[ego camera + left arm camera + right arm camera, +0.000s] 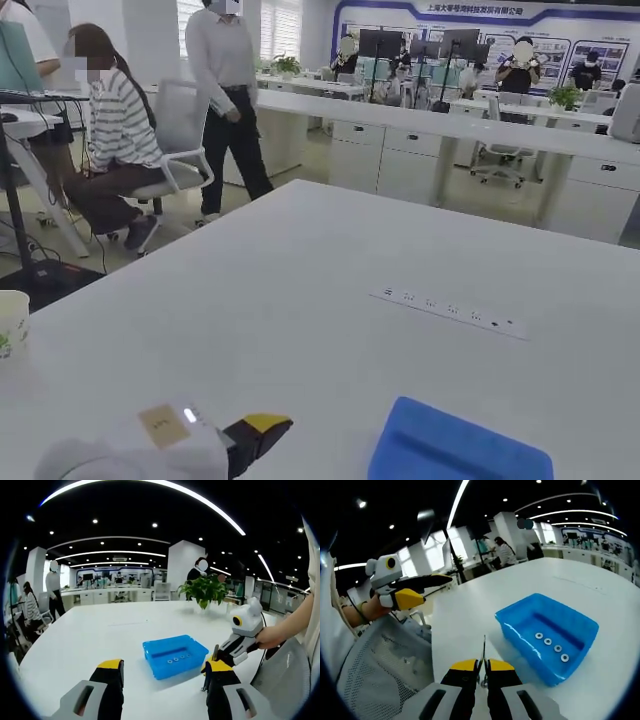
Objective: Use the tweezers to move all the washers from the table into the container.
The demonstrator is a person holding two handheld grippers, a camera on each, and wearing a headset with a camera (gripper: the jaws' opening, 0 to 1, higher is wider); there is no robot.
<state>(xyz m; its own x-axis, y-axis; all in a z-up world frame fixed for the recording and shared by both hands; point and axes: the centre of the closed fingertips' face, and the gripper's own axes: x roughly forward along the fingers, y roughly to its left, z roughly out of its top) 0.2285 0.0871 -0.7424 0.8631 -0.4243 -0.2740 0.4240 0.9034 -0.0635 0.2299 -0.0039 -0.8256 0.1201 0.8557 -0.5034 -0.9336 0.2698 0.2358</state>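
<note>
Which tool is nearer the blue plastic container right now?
Right. The right tool, shut on the metal tweezers, sits just beside the blue plastic container; the left tool, open, faces it from farther back.

Your black, yellow-tipped left gripper (pixel 164 666): jaws spread wide, nothing between them. Your matching right gripper (pixel 482 666): jaws pressed together on thin metal tweezers (pixel 484 652), whose points stick out forward past the jaw tips. Your right hand (pixel 270 637) grips its white body behind the jaws, forearm trailing back.
</note>
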